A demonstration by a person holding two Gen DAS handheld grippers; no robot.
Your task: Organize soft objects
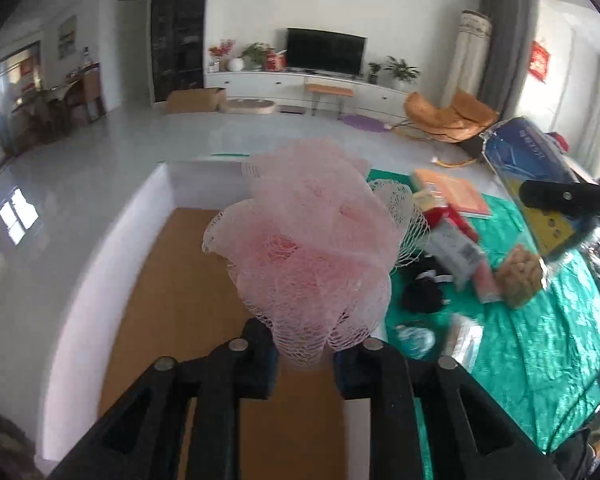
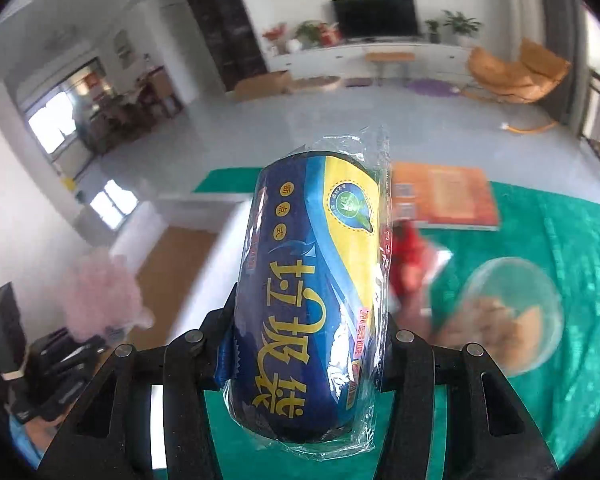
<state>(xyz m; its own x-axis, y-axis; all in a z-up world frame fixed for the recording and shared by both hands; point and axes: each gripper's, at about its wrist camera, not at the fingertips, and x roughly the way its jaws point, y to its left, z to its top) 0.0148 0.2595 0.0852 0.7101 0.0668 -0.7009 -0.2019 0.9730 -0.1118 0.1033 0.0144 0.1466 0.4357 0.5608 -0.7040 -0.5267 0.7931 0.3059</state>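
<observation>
Left wrist view: left gripper (image 1: 305, 354) pinched one pink mesh bath pouf (image 1: 306, 236) by its base, raised over a white bin (image 1: 112, 248).
Right gripper (image 2: 300, 344) clamped one blue-and-yellow bag roll (image 2: 306, 292) in clear wrap, above the green-covered worktop (image 2: 580, 248). One orange book (image 2: 446, 196) and one clear tub of snacks (image 2: 512, 312) lay beyond, blurred.

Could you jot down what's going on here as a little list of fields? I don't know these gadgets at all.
left claw: shut on pink mesh sponge
right claw: shut on blue and yellow wrapped roll
below sponge: white box with brown bottom
table cover: green cloth
on cloth: orange book, other blurred items
</observation>
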